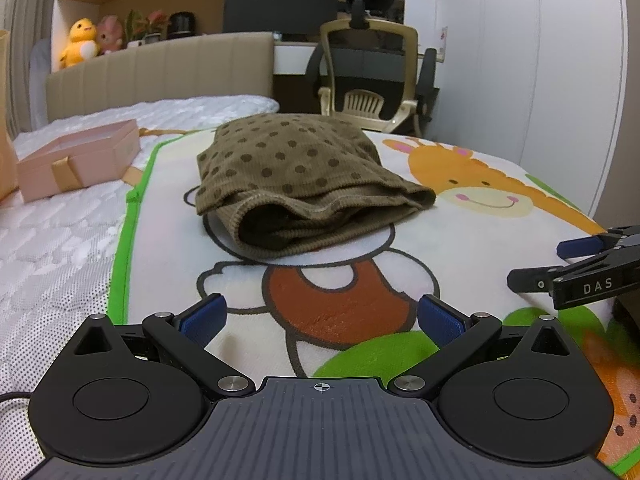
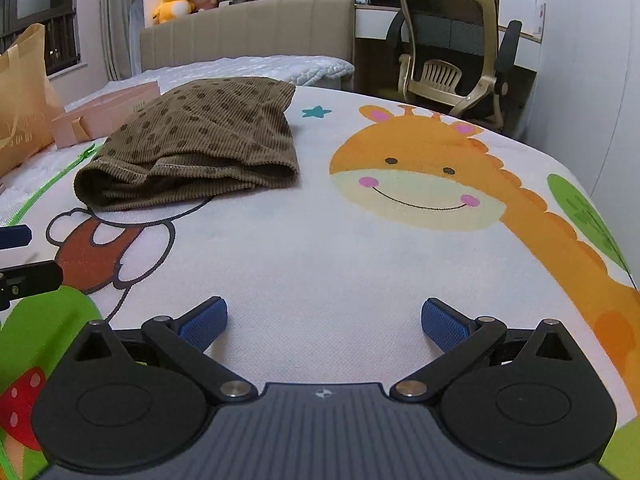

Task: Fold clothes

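frame edge crops the right tongs (image 1: 560, 264).

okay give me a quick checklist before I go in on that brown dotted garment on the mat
1. Left gripper open: ok.
2. Right gripper open: ok.
3. Both grippers empty: ok.
4. Garment lies on the mat, nothing on top of it: ok.
5. Garment neatly folded: not ok, near edge bunched with loose layers.
6. Pink box clear of garment: ok in the left view; cannot tell in the right view.
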Action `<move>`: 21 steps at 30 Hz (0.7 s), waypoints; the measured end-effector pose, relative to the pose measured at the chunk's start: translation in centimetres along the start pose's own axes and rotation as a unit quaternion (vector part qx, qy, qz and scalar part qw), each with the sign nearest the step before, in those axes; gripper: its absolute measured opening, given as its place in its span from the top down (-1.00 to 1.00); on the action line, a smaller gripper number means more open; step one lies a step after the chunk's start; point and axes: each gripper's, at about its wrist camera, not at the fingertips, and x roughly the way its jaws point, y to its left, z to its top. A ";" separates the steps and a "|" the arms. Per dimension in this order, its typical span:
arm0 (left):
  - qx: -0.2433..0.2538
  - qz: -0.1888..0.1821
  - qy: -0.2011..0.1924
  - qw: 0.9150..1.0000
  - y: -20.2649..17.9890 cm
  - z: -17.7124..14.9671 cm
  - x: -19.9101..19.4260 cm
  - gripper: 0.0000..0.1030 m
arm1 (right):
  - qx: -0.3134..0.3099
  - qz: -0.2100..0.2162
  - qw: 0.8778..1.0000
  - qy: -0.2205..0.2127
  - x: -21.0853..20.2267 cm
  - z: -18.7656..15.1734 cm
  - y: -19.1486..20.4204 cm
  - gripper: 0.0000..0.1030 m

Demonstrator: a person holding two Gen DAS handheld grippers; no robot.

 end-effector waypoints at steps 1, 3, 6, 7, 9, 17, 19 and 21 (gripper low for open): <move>-0.001 0.000 0.001 1.000 0.0 0.0 0.0 -1.00 | 0.000 0.000 1.000 0.000 0.0 0.0 0.0 -1.00; -0.004 -0.001 0.004 1.000 0.1 0.0 0.1 -1.00 | 0.001 0.000 1.000 -0.001 0.0 0.0 0.0 -1.00; -0.009 -0.001 0.010 1.000 0.2 0.1 0.3 -1.00 | 0.002 0.000 1.000 -0.001 0.1 0.0 -0.1 -1.00; -0.010 -0.001 0.012 1.000 0.3 0.1 0.3 -1.00 | 0.002 0.000 1.000 -0.001 0.0 0.0 -0.1 -1.00; -0.012 0.000 0.016 1.000 0.3 0.1 0.4 -1.00 | 0.002 0.000 1.000 -0.001 0.0 0.0 -0.1 -1.00; -0.020 0.004 0.044 0.999 0.5 0.2 1.2 -1.00 | 0.001 -0.001 1.000 -0.001 0.0 0.0 0.0 -1.00; -0.019 0.006 0.047 0.999 0.4 0.2 1.3 -1.00 | 0.001 -0.001 1.000 -0.001 0.0 0.0 0.0 -1.00; -0.017 0.006 0.049 0.999 0.4 0.2 1.3 -1.00 | 0.001 -0.001 1.000 -0.001 0.0 0.0 0.0 -1.00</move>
